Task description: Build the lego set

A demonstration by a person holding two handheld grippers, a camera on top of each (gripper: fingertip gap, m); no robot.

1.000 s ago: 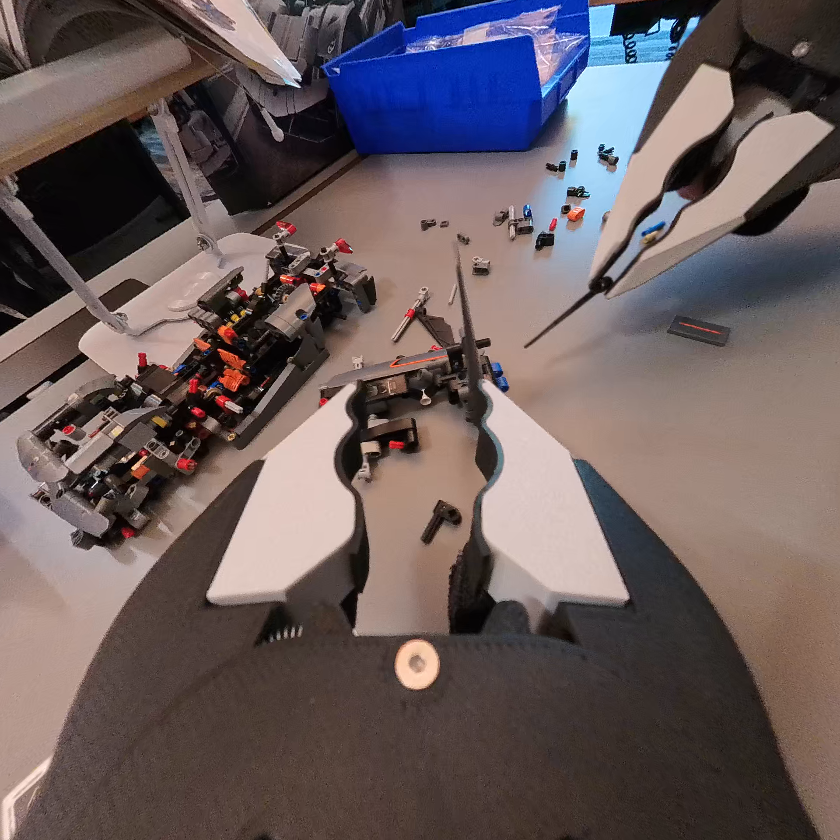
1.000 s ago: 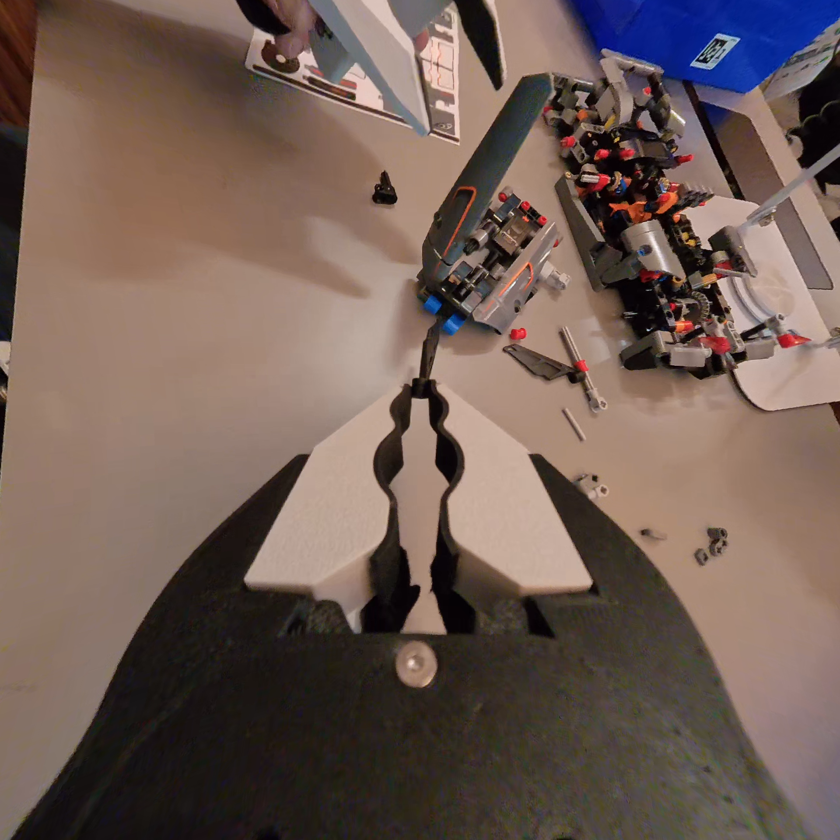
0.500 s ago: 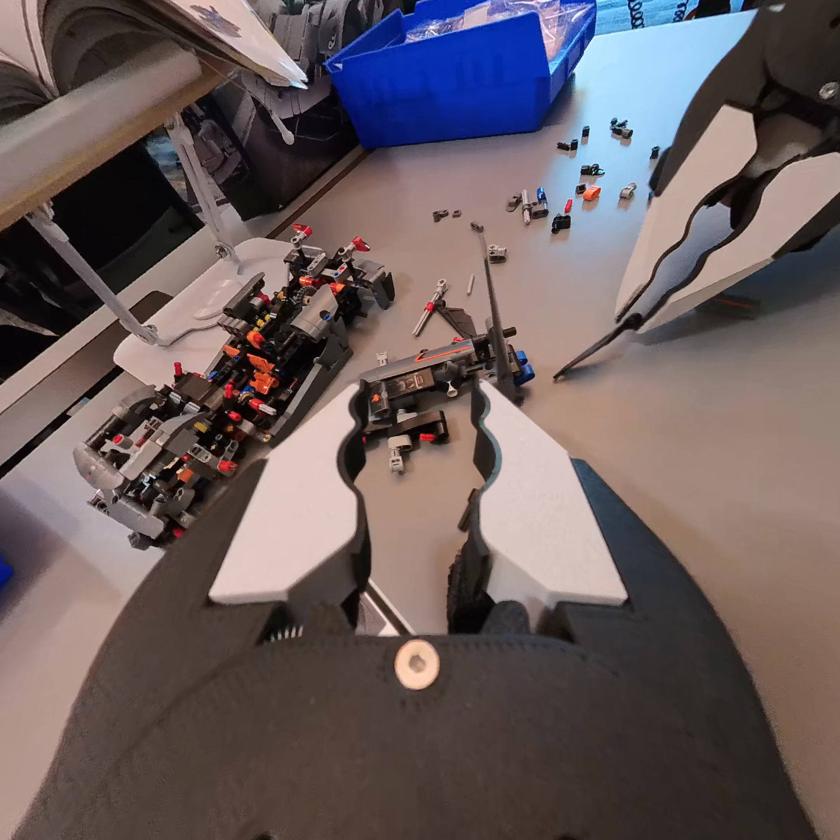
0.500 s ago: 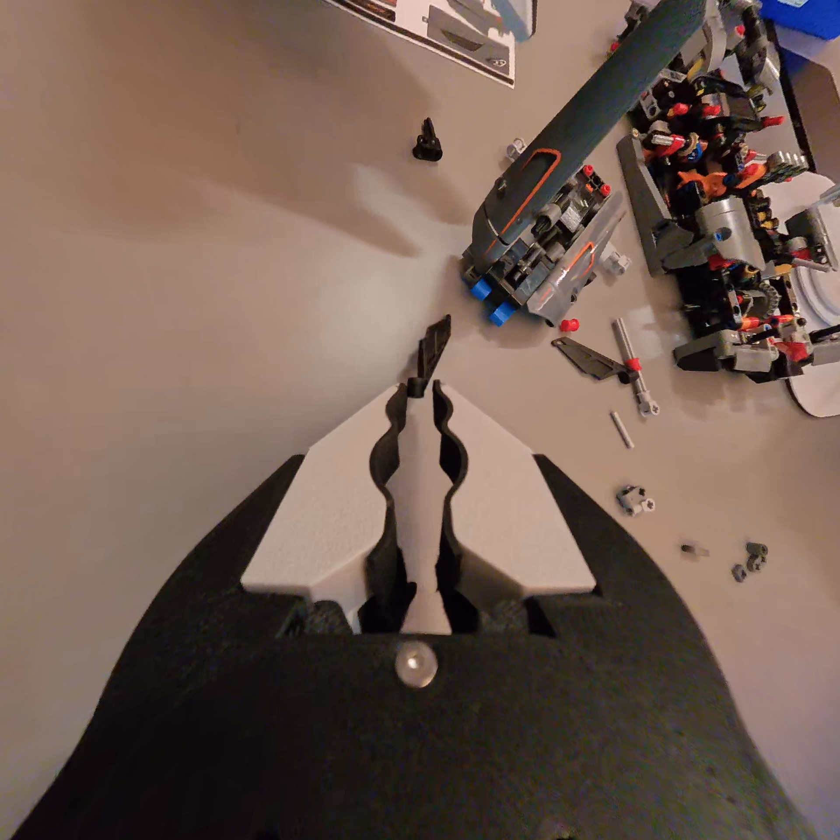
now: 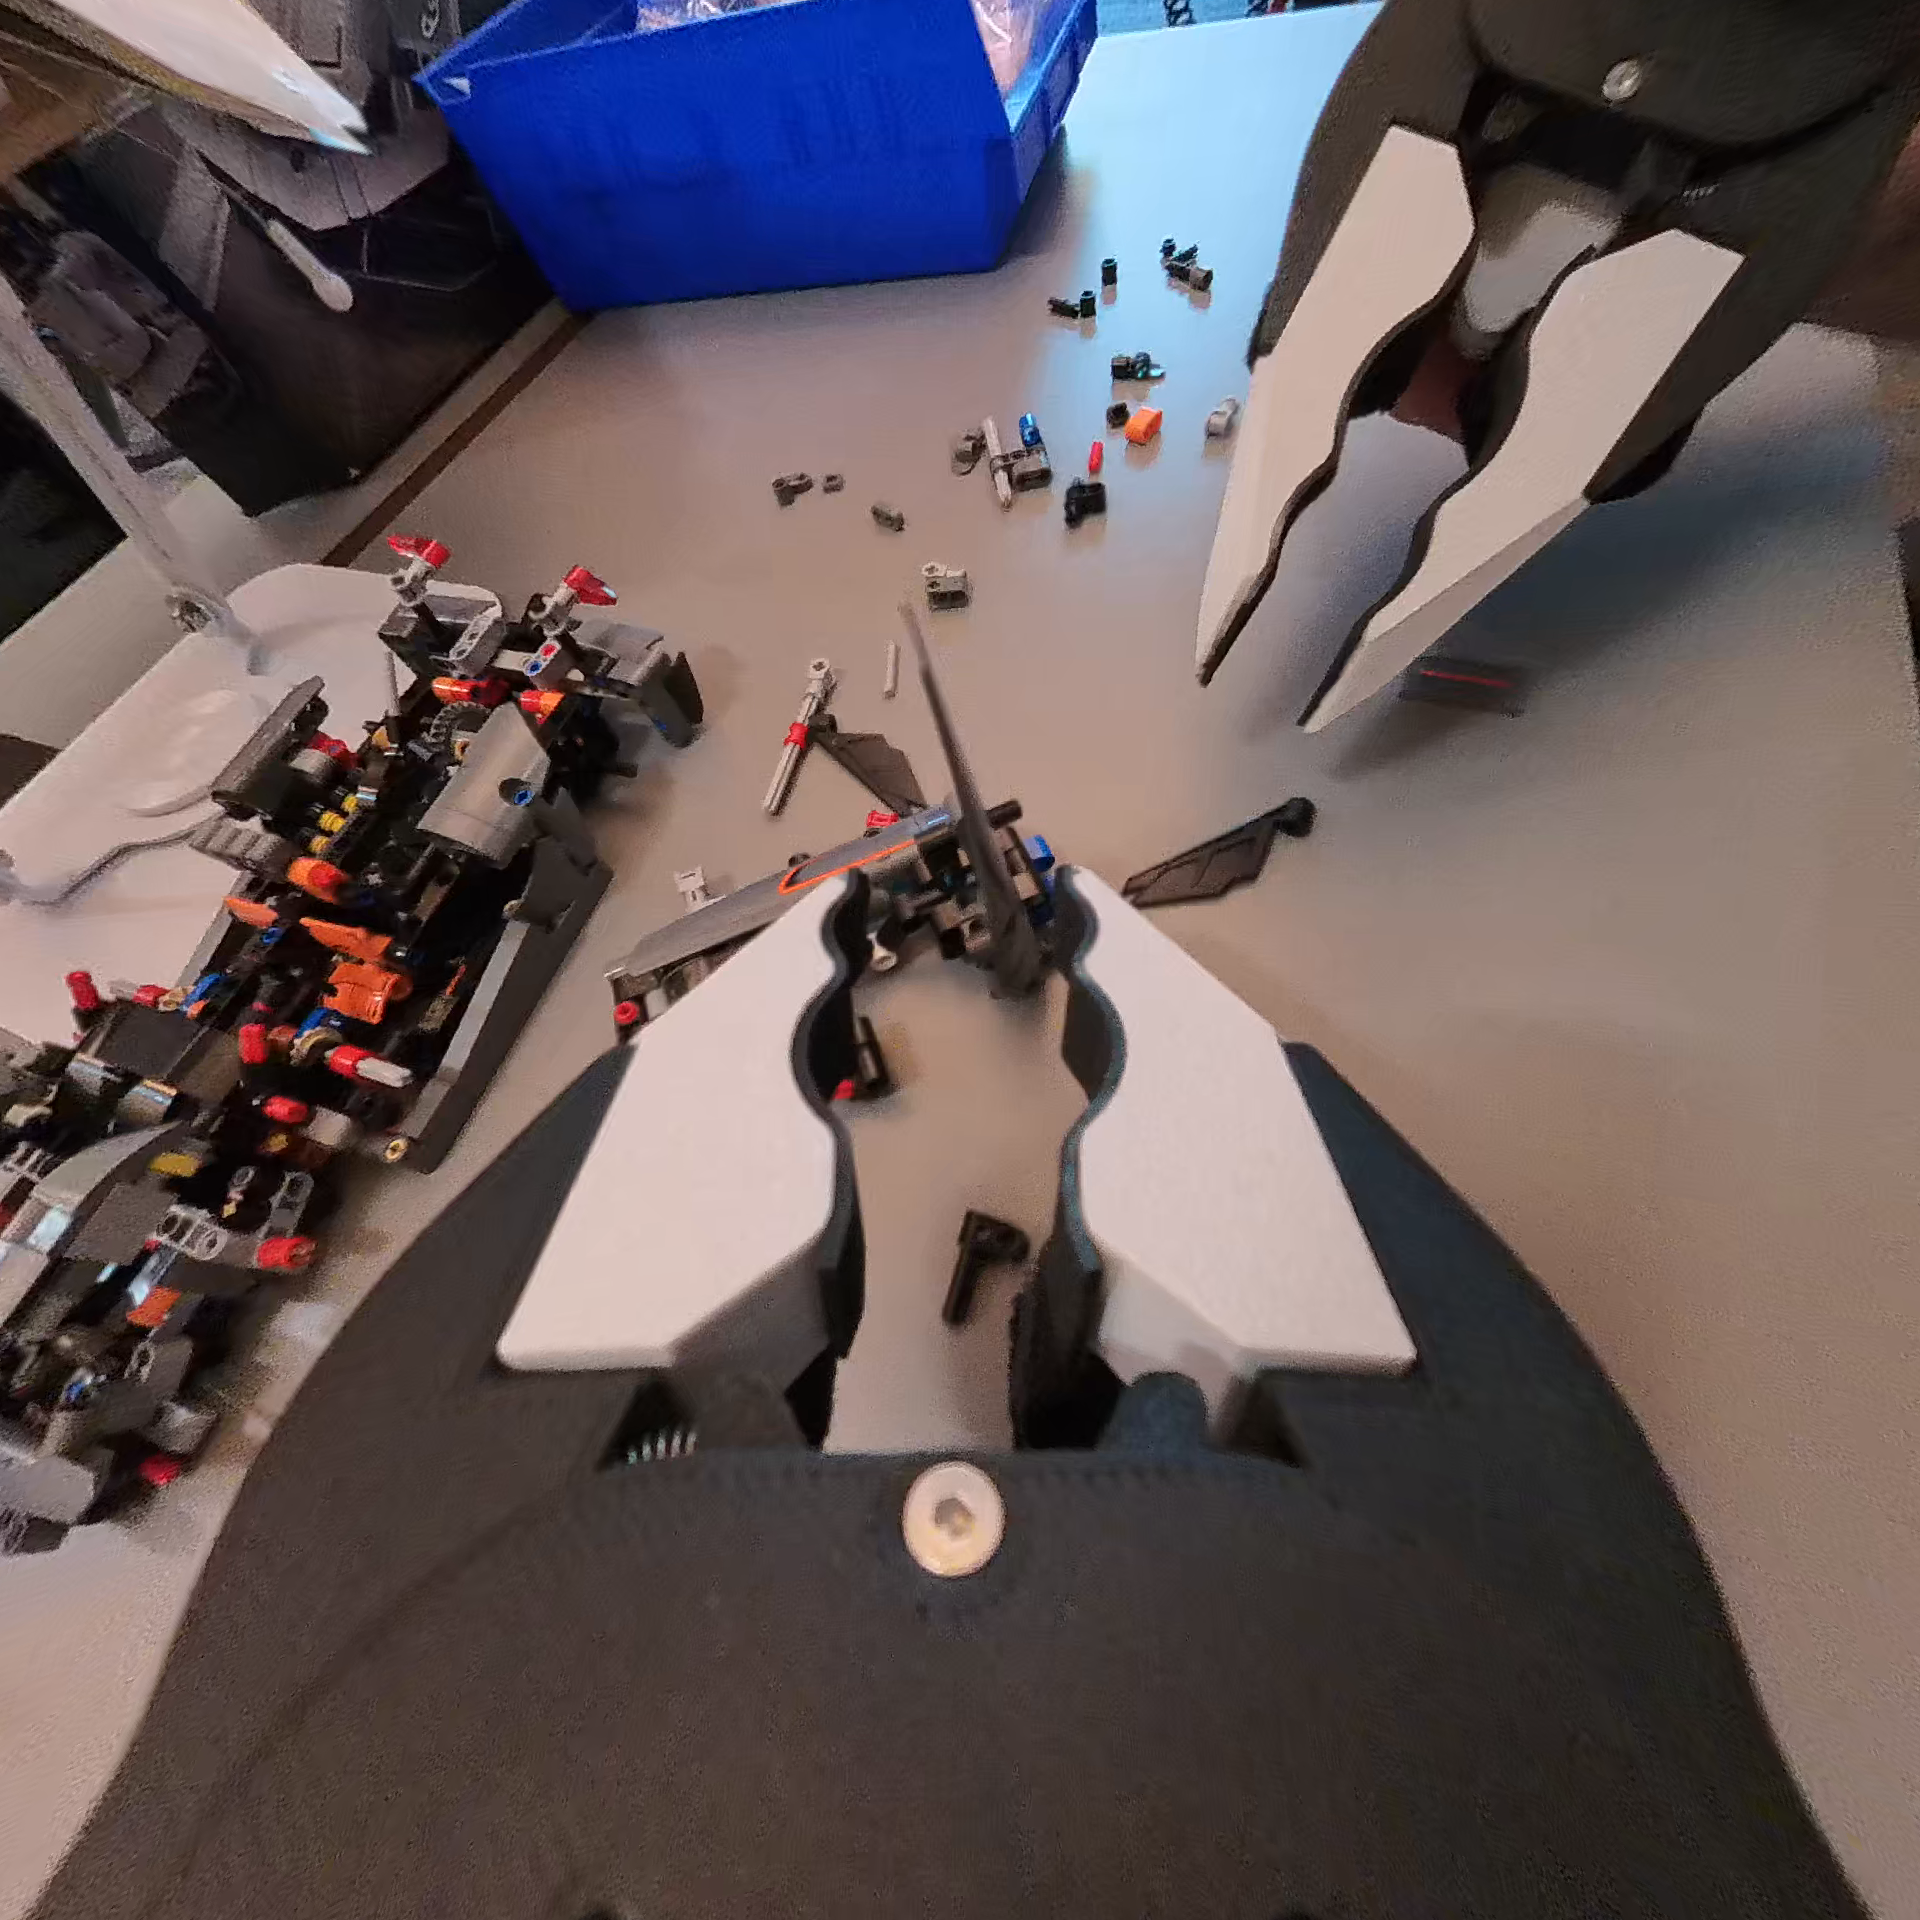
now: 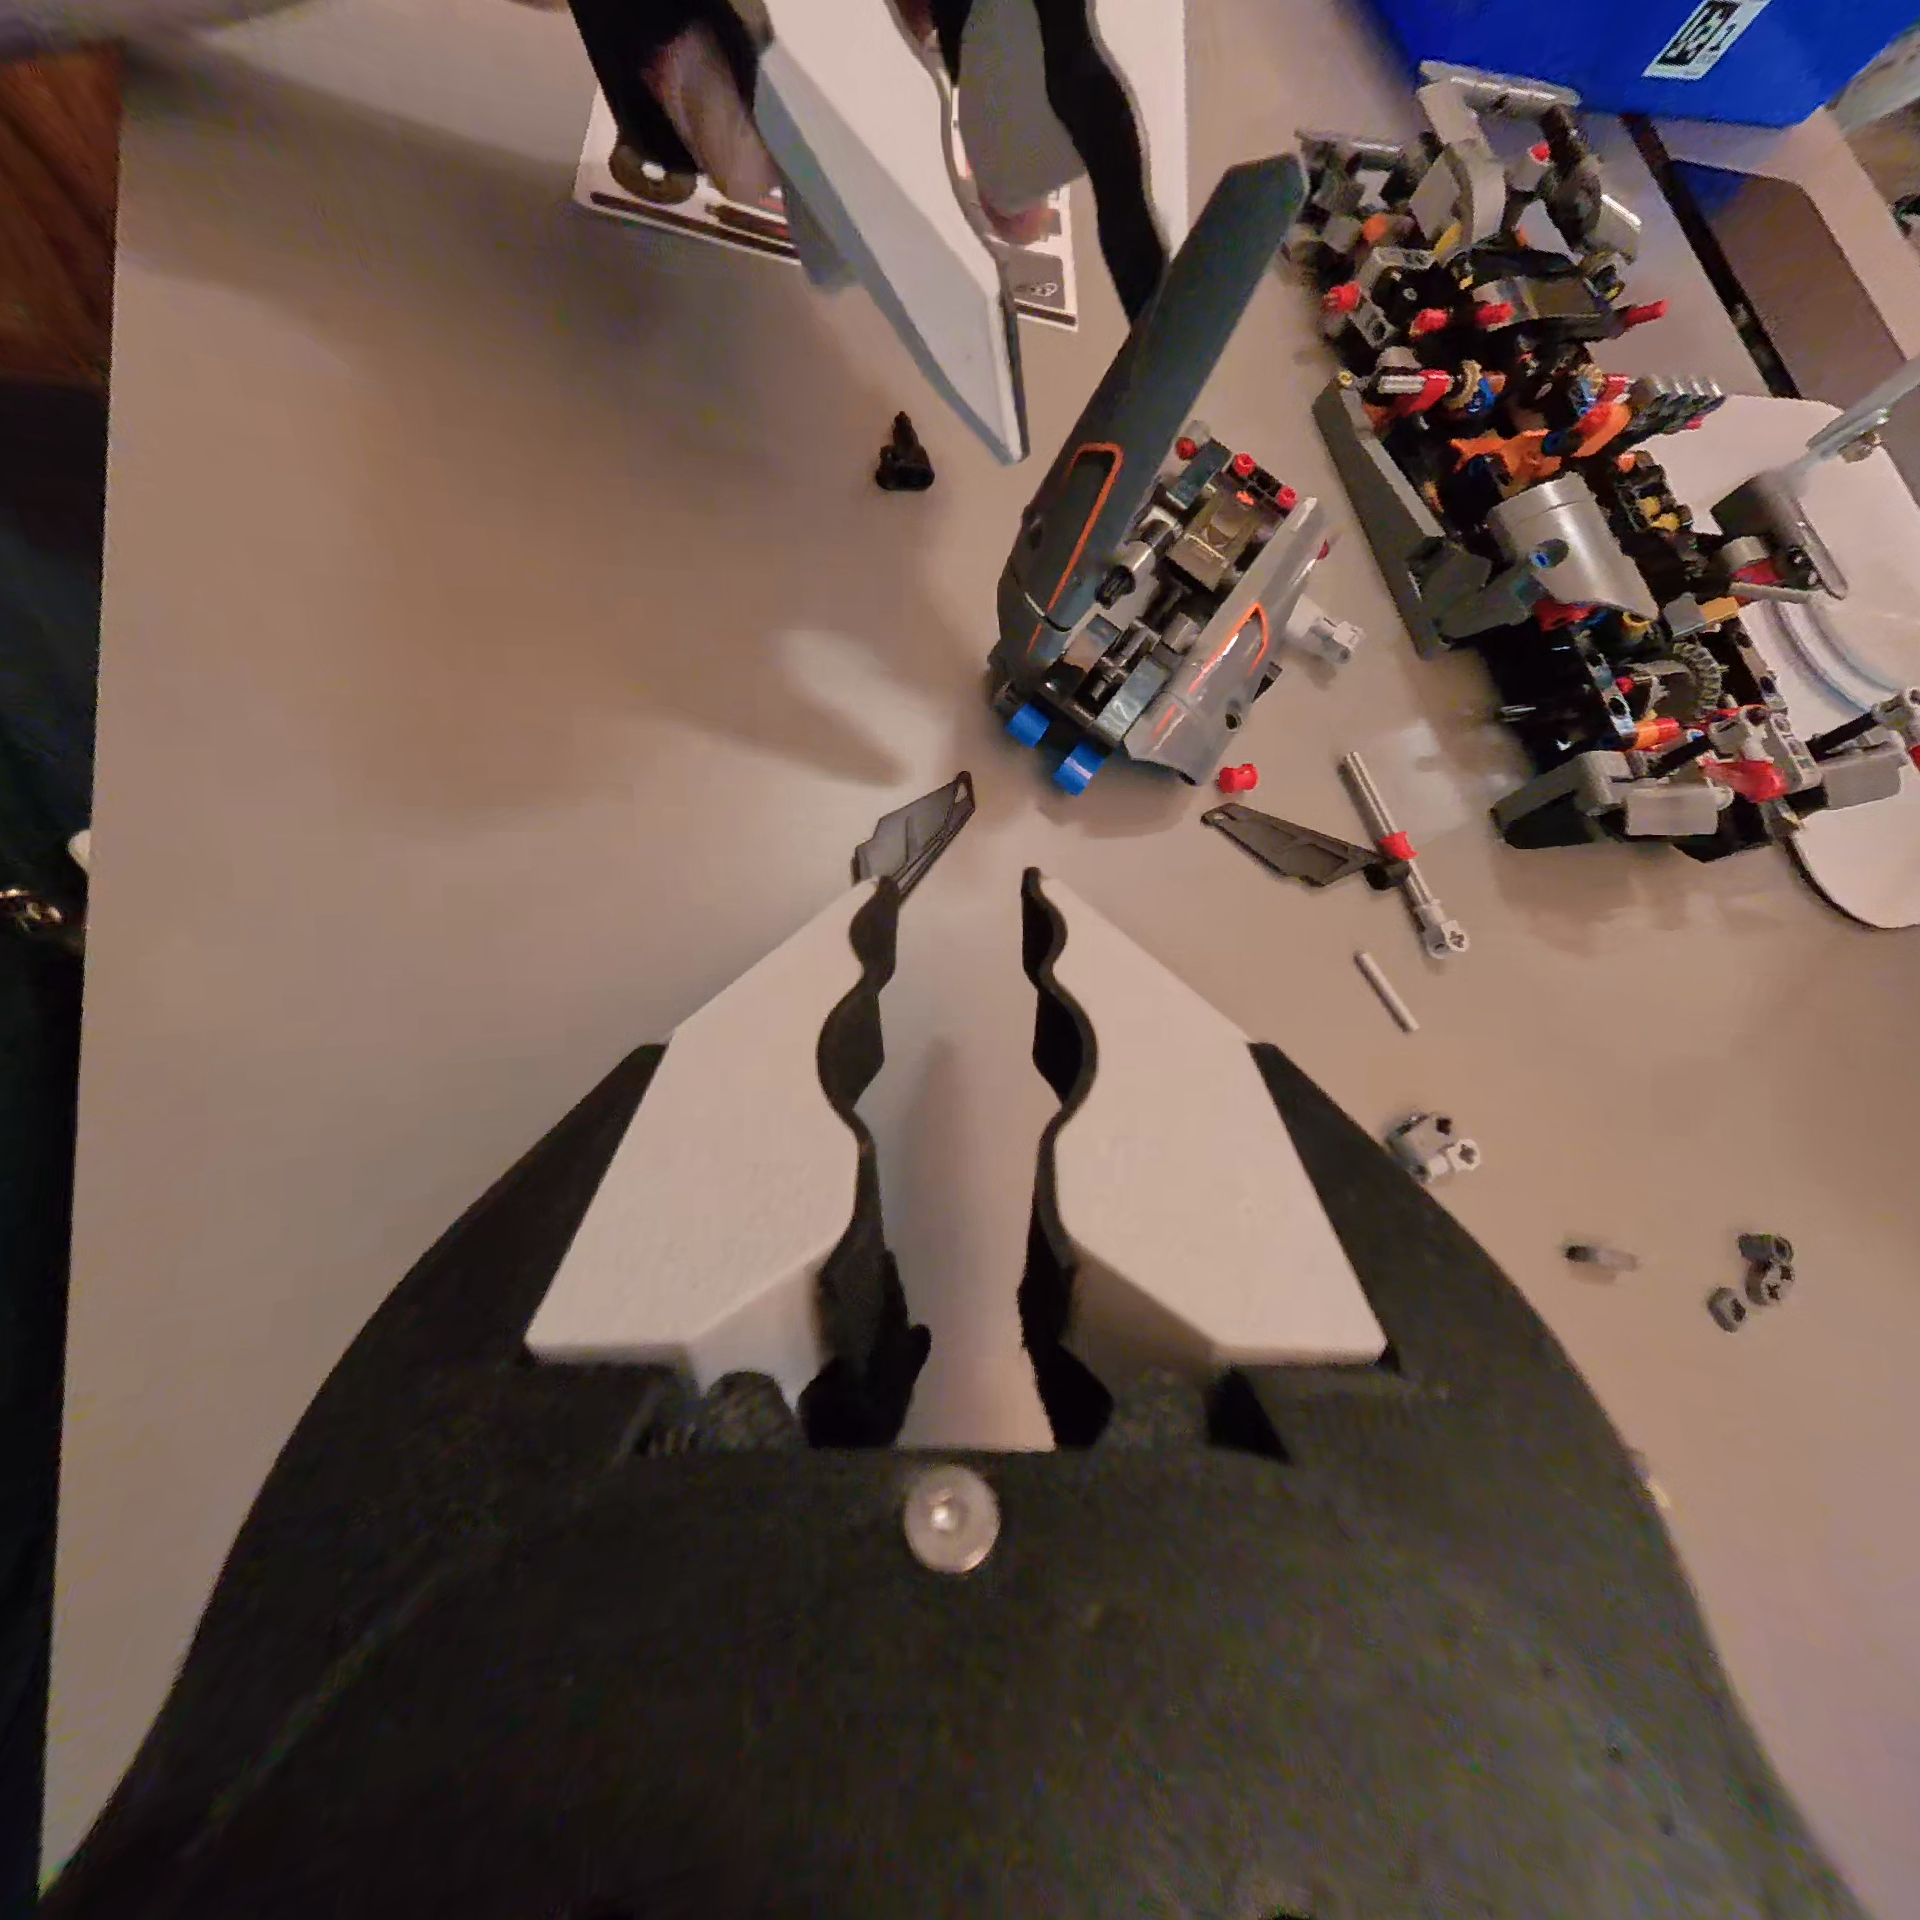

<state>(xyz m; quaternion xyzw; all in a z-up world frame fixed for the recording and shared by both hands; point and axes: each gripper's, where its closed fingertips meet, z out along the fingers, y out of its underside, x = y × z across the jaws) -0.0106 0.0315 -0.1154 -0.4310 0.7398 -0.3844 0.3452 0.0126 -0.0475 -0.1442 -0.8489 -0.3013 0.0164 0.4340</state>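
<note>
A dark grey sub-assembly [image 5: 758, 914] with orange lines and blue pins lies on the table, with a long dark panel [image 5: 961, 769] rising from it. My left gripper [image 5: 966, 899] is open and empty, its fingertips either side of the sub-assembly's near end. A flat black wing piece [image 5: 1216, 857] lies on the table to the right. My right gripper [image 6: 956, 888] is open and empty, and the wing piece [image 6: 914, 831] lies just past its left fingertip. The sub-assembly [image 6: 1143, 603] is a little beyond. The right gripper [image 5: 1257, 691] also shows in the left wrist view.
A large car chassis build [image 5: 343, 935] lies at the left, partly on a white stand base [image 5: 156, 727]. A blue bin [image 5: 748, 135] stands at the back. Several loose small parts [image 5: 1039, 457] are scattered beyond. A small black piece [image 5: 977, 1262] lies under my left gripper. A printed sheet [image 6: 665, 197] lies far off. The gap from one gripper's tips to the other's is roughly 9 centimetres. My right gripper's tips are some 4 centimetres from the flat black wing piece [image 5: 1216, 857]. Seen from the right wrist view [image 6: 906, 849] as well.
My right gripper has opened and let go of the black wing piece, which now lies flat on the table. My left gripper has moved in over the sub-assembly.
</note>
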